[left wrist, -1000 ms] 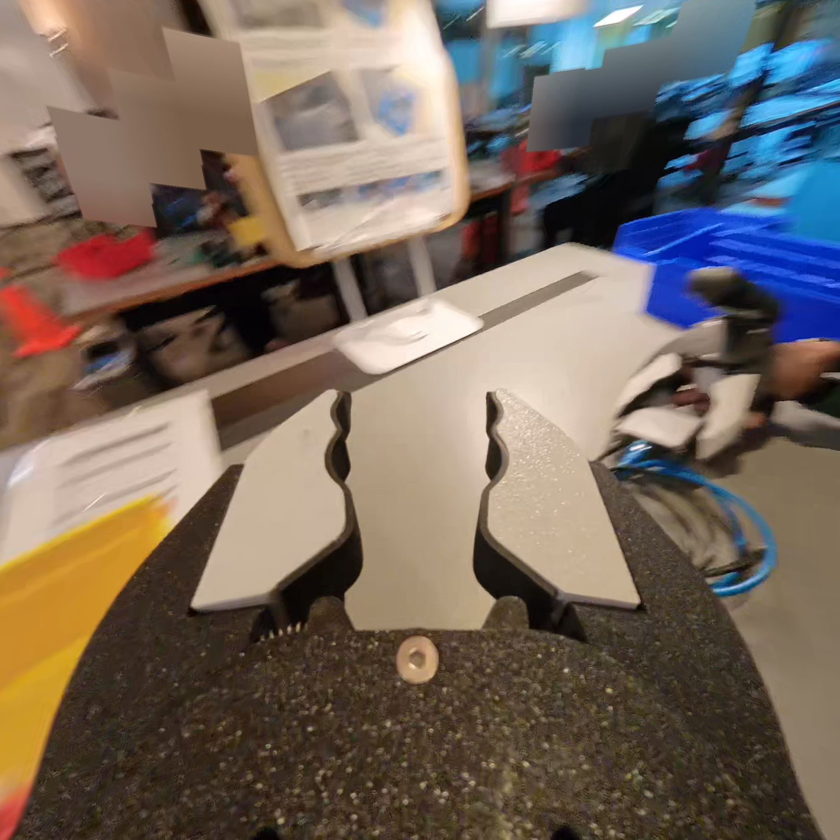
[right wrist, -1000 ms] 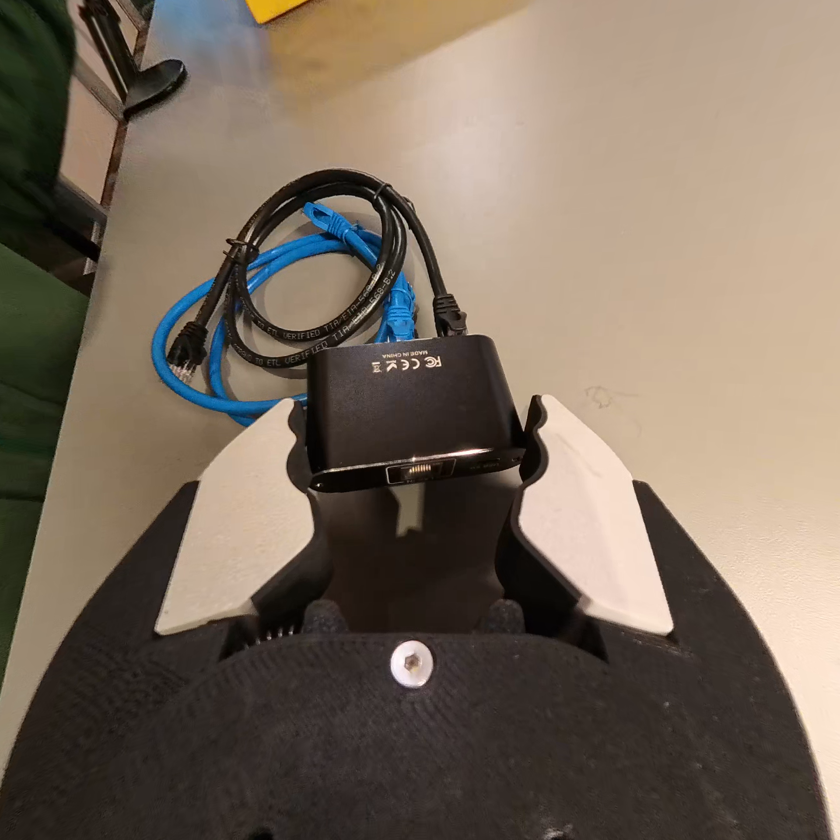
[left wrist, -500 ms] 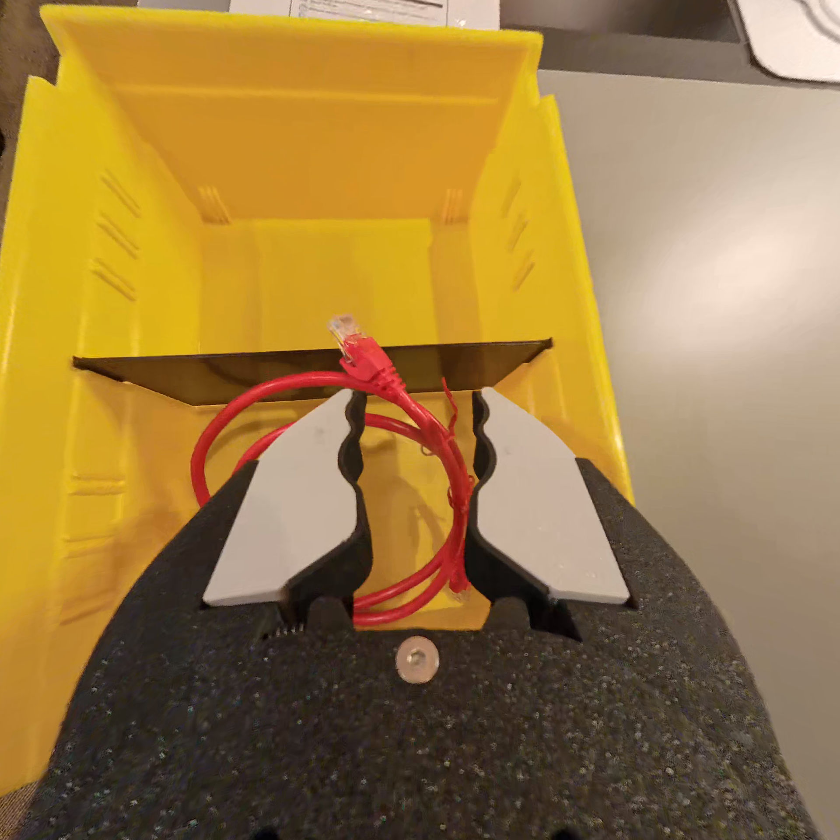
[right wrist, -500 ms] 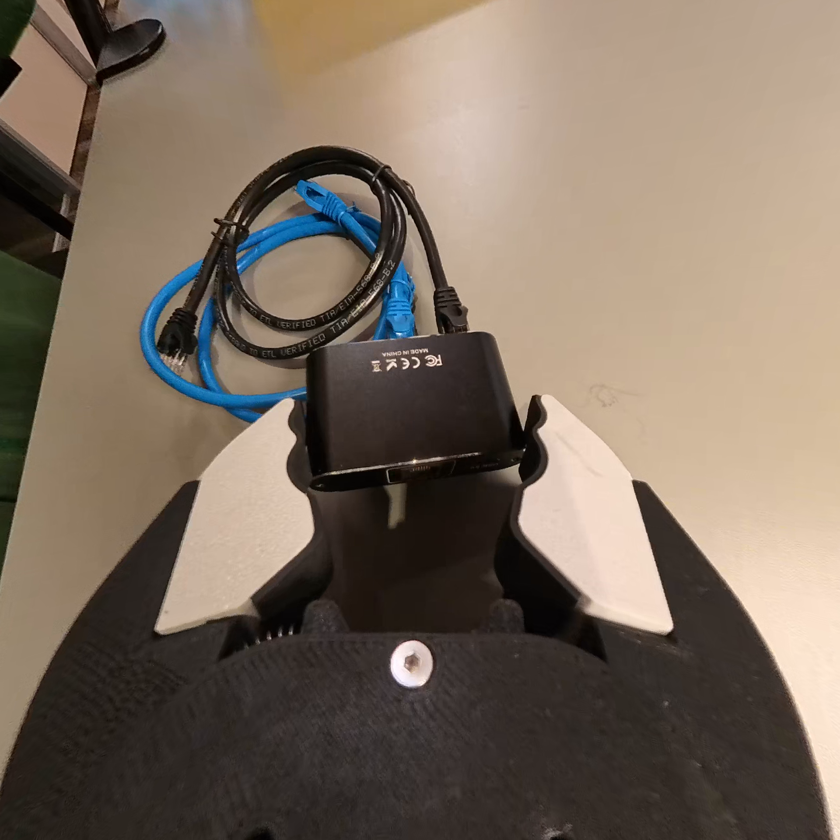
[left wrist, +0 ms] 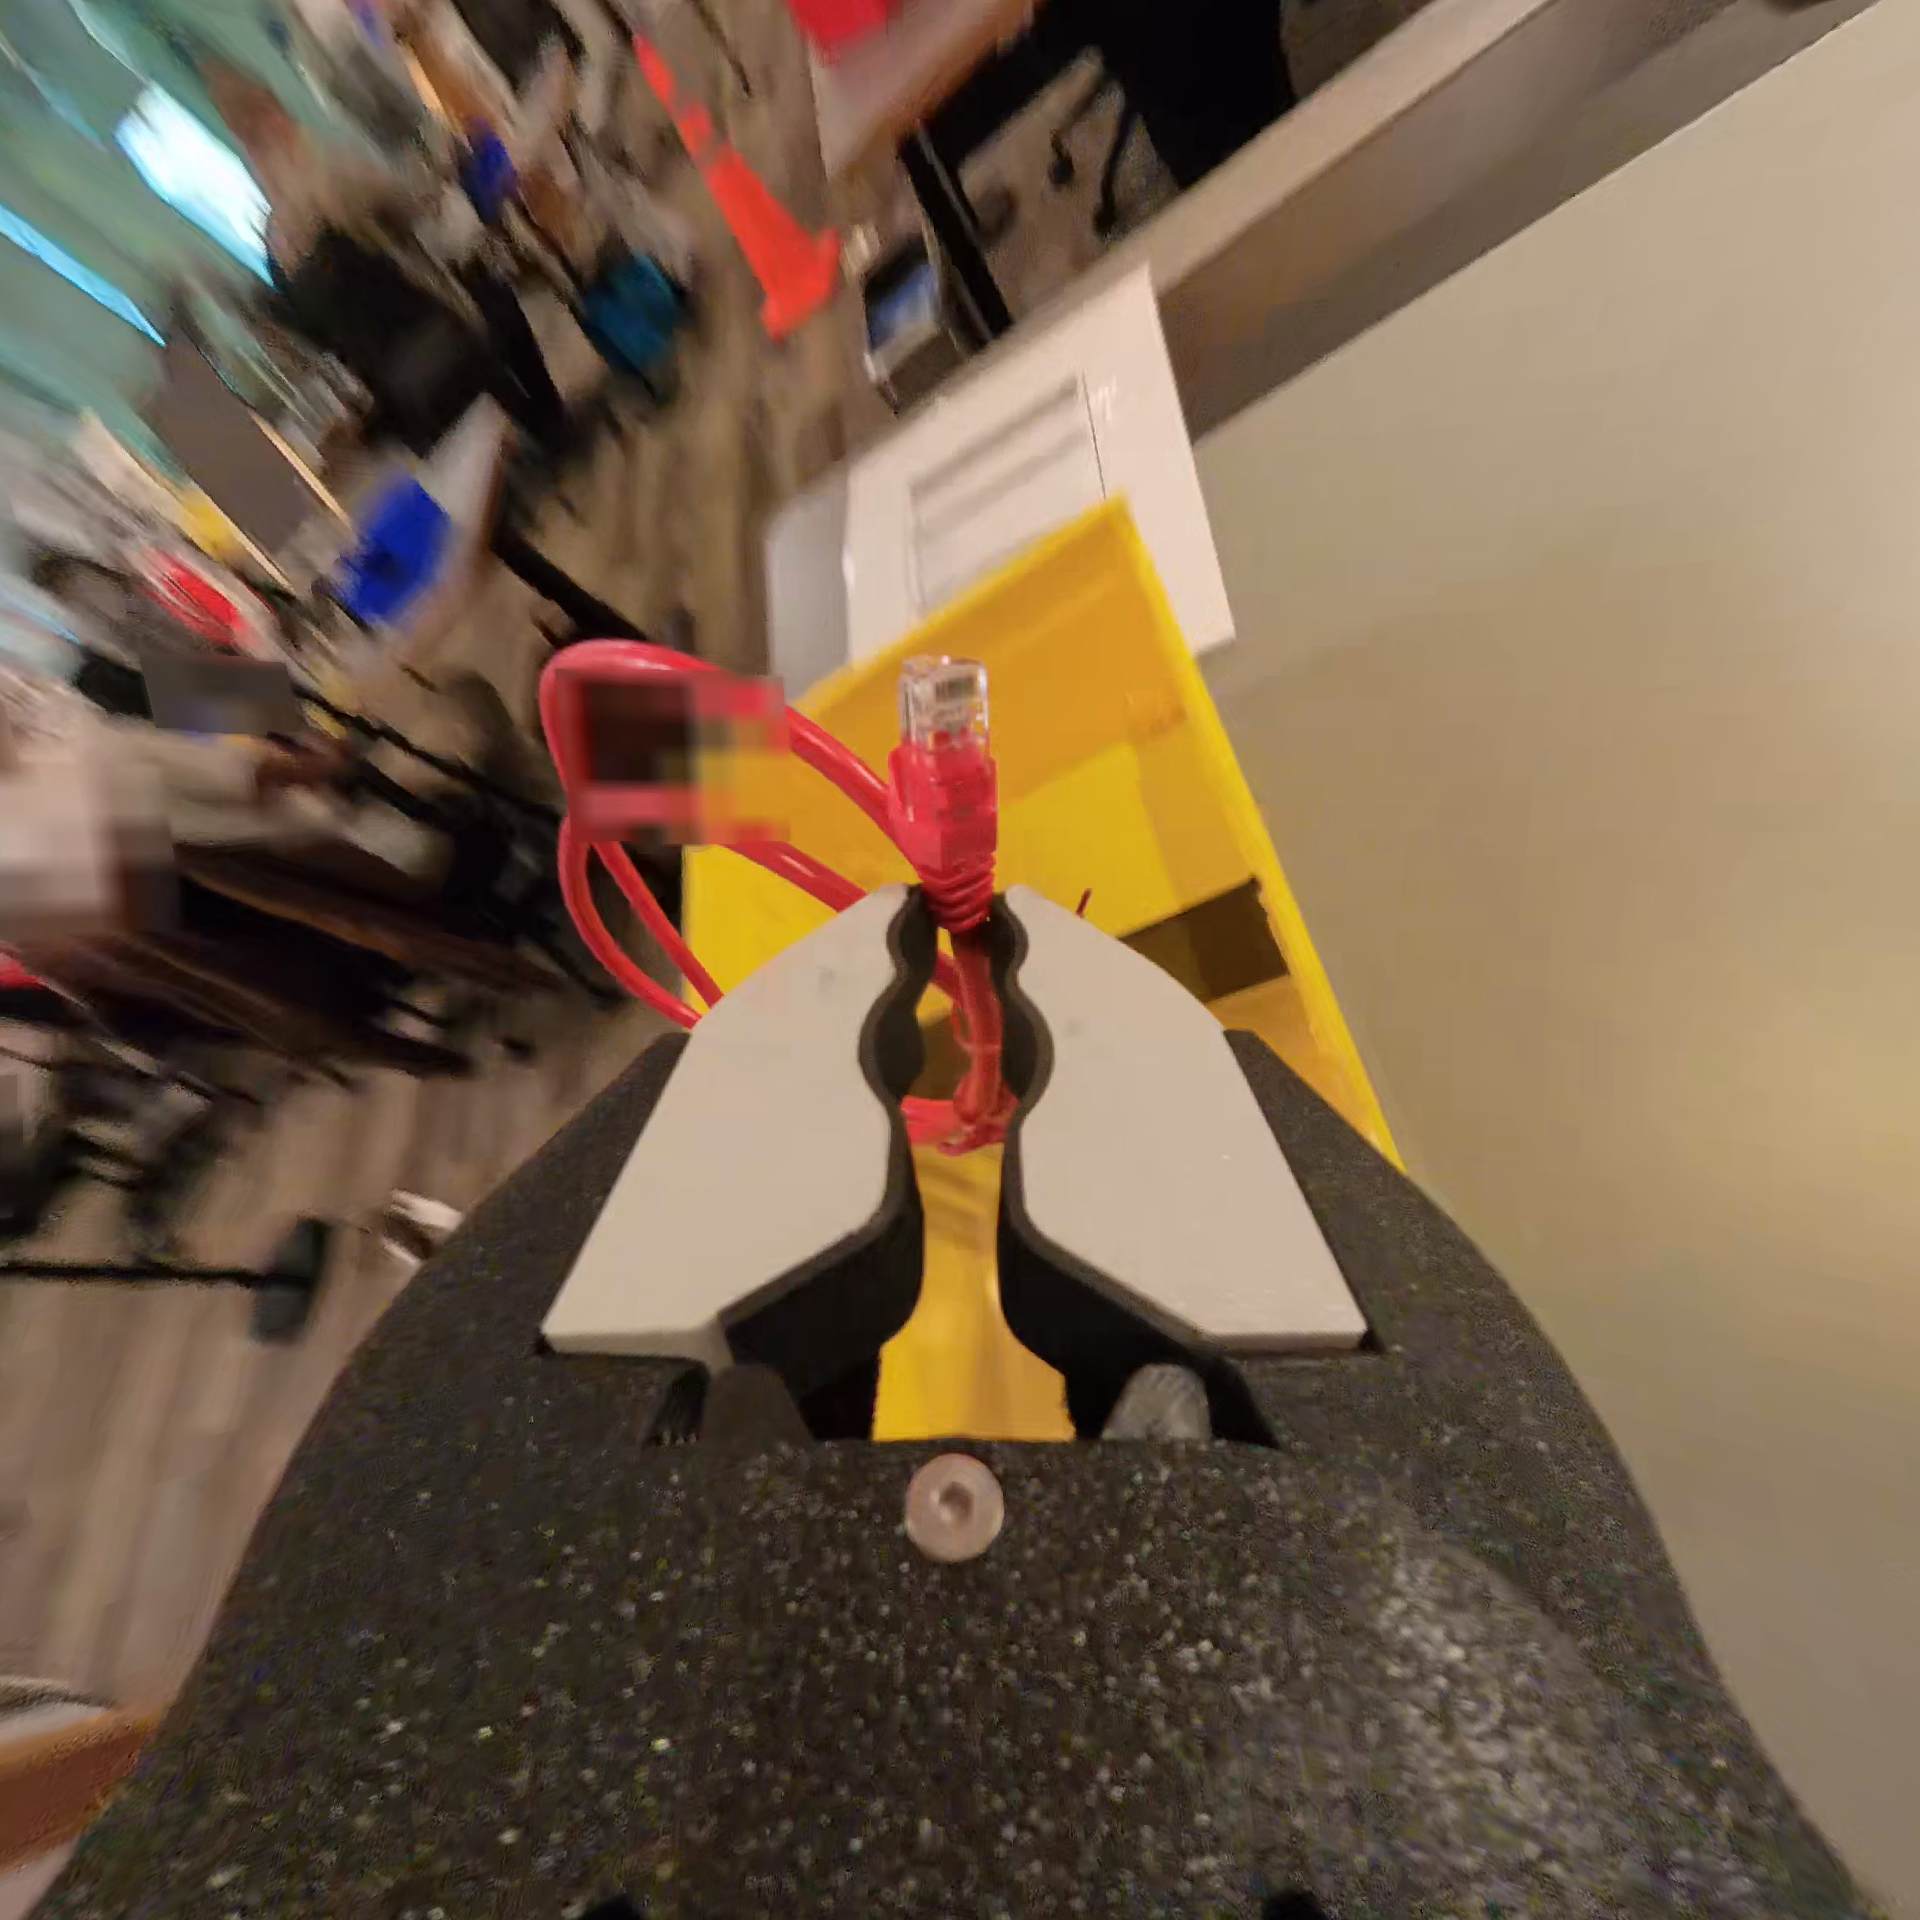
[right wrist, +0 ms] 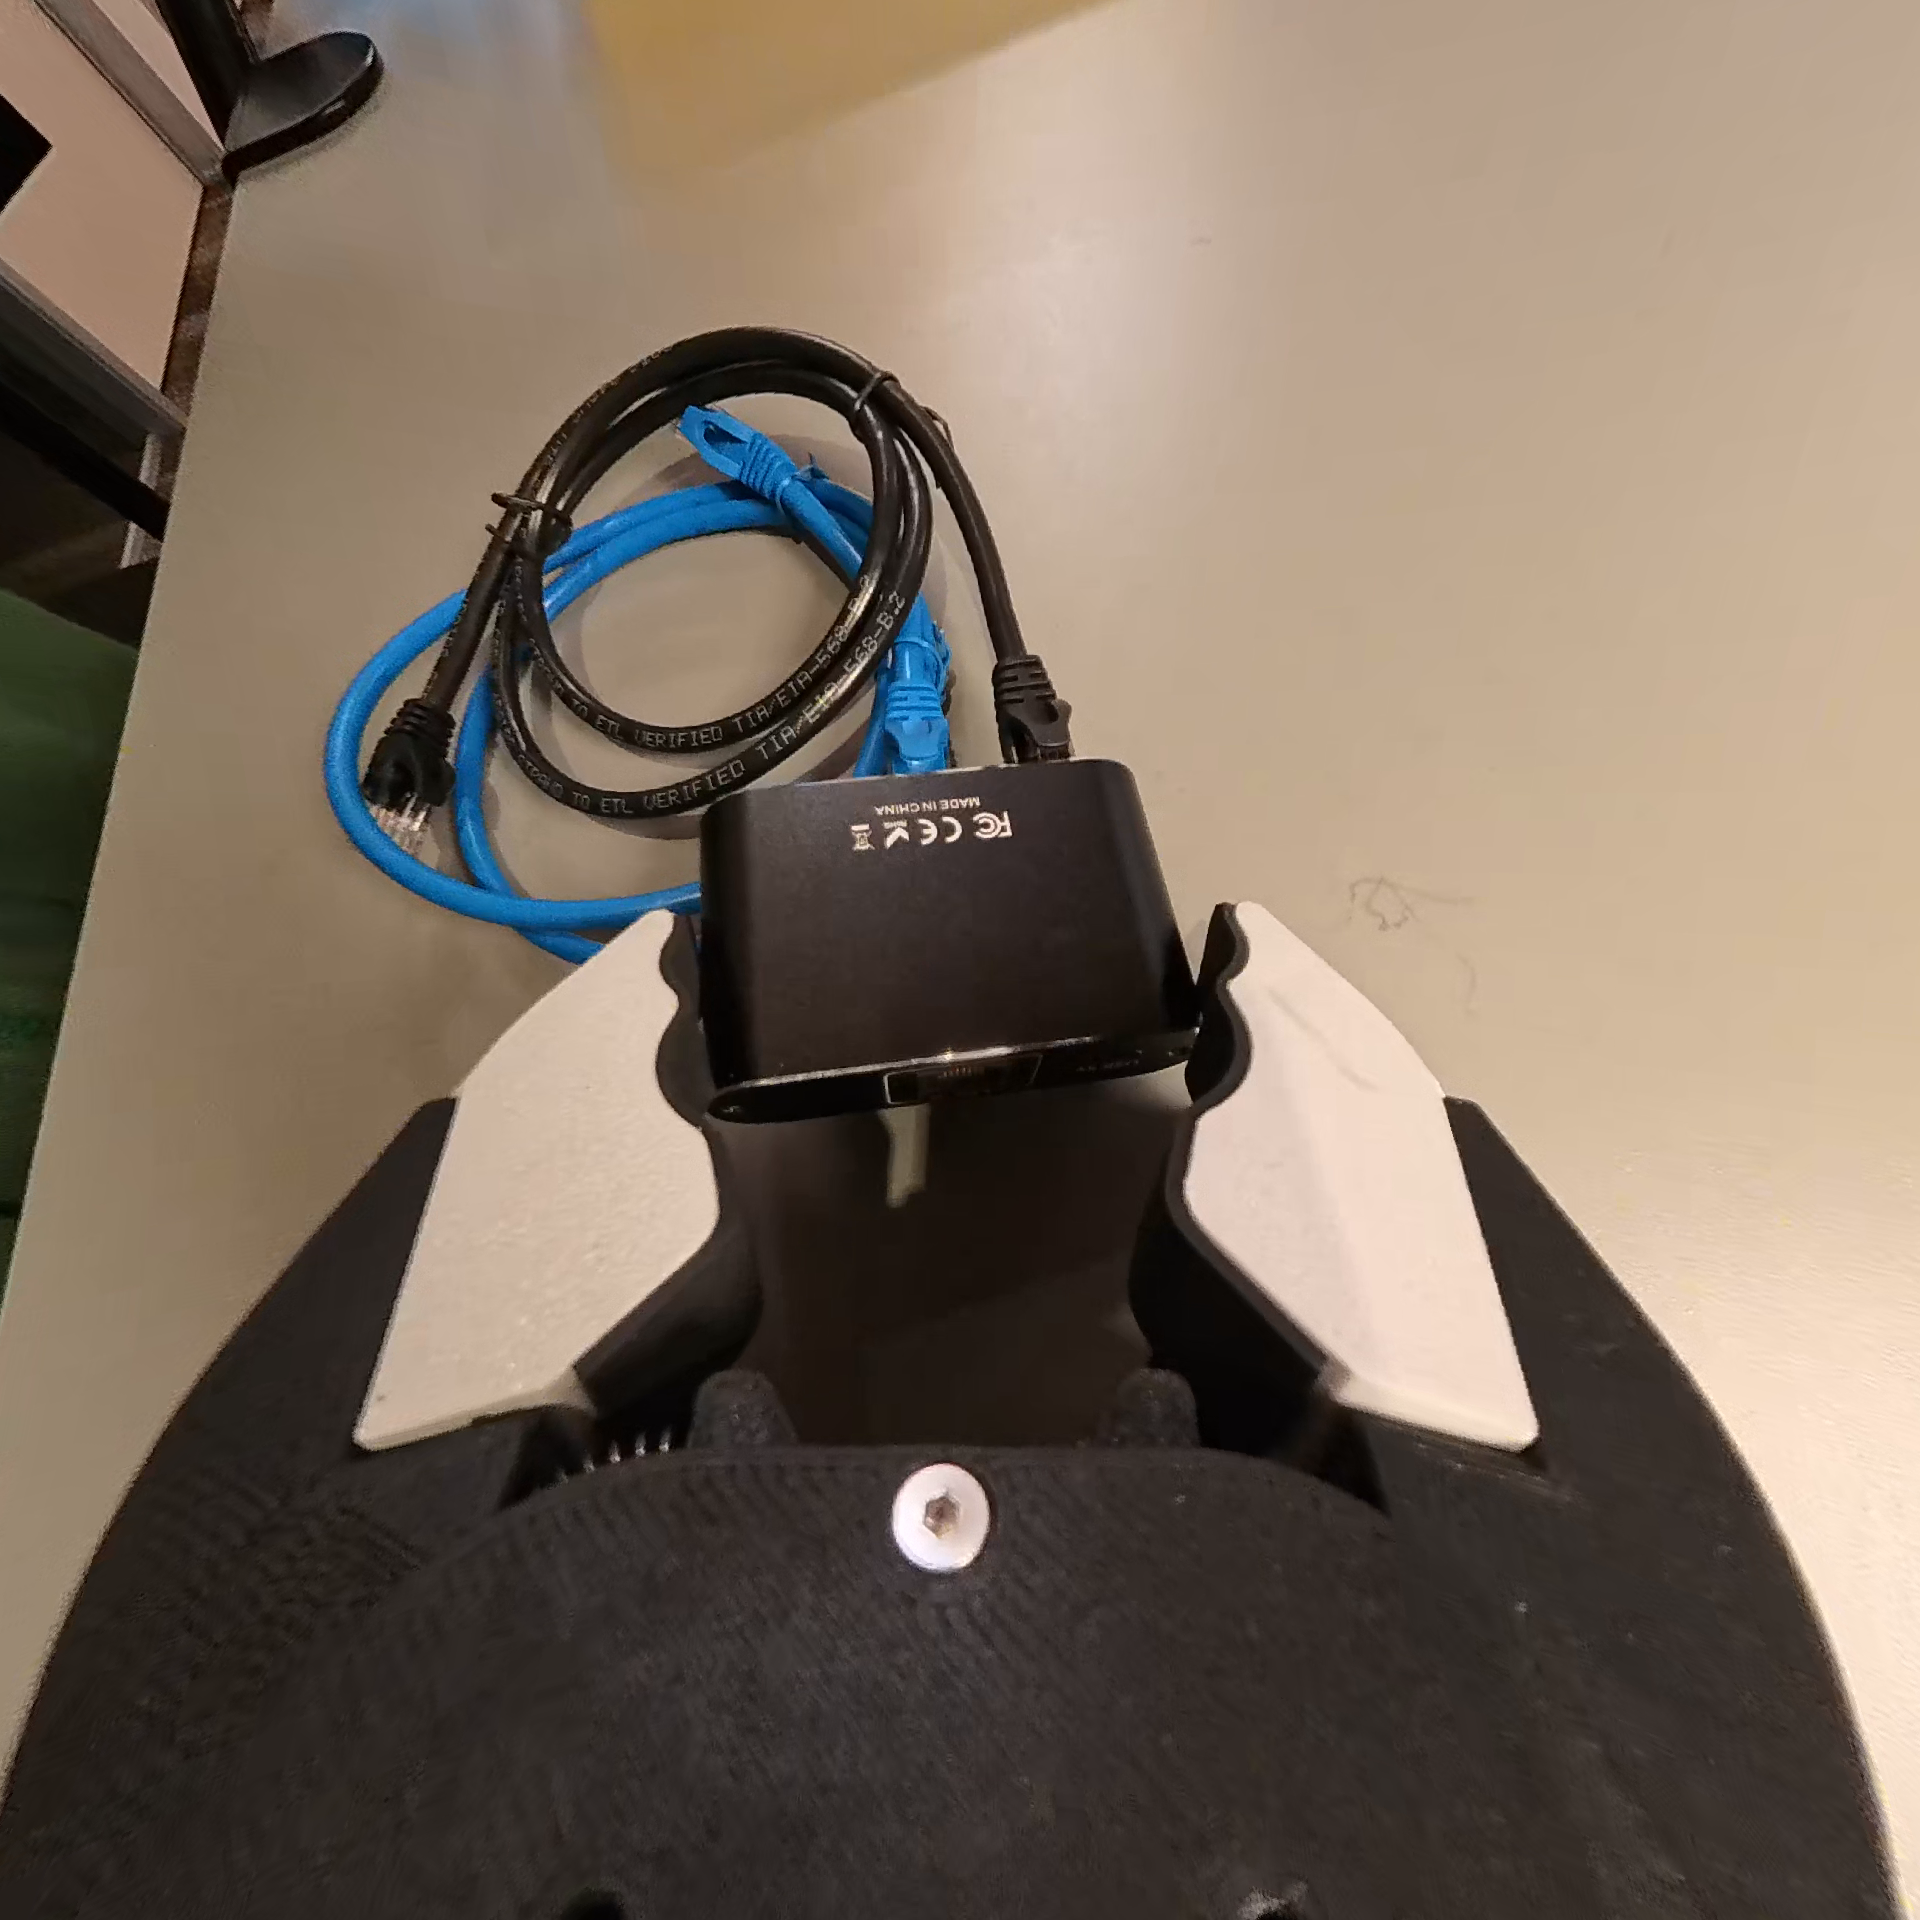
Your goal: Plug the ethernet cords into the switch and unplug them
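Beige tabletop (right wrist: 1455,520), blurred workshop behind. Left gripper (left wrist: 961,914) clamped on red cord (left wrist: 971,997) just below clear plug (left wrist: 942,698), above yellow bin (left wrist: 1226,790). Right gripper (right wrist: 940,935) pinching smooth black switch (right wrist: 935,914); blue cord (right wrist: 499,883) and black cord (right wrist: 727,748) plugged in at far side. Risk: thin cord pivots in pinch, plug misaligns with port; trailing loop snags bin.
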